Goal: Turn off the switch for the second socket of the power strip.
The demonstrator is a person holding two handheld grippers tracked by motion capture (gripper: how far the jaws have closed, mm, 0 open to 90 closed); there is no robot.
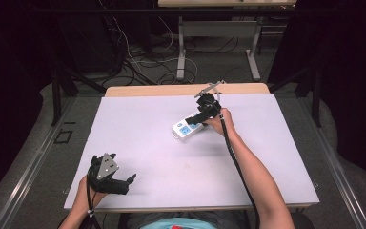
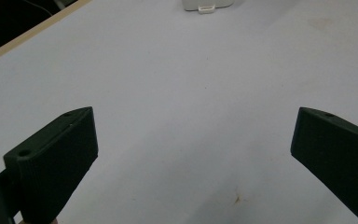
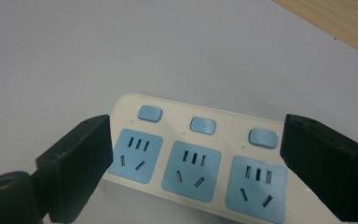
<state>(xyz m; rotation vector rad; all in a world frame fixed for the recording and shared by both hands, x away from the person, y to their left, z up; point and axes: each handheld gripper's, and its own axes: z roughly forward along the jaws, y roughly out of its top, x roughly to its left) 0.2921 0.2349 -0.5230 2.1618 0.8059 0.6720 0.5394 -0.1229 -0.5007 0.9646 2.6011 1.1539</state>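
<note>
A white power strip [image 1: 183, 130] with three blue sockets and three blue switches lies on the white table [image 1: 171, 167], right of centre. My right gripper [image 1: 194, 119] hangs over it, pointing down and to the left. In the right gripper view the strip [image 3: 193, 163] runs across between the two jaws, one at each end, and I see no pad pressing on it, so my right gripper [image 3: 196, 154] is open. My left gripper [image 1: 127, 185] rests near the table's front left, open [image 2: 193, 154] with bare tabletop between its fingers. The strip's end [image 2: 208, 4] shows far ahead of it.
A wooden strip of table edge [image 1: 186, 89] runs along the far side. Beyond it are a floor with tangled cables [image 1: 138, 62] and the legs of another table [image 1: 181, 52]. A faint brown stain [image 2: 237, 199] marks the white surface near my left gripper.
</note>
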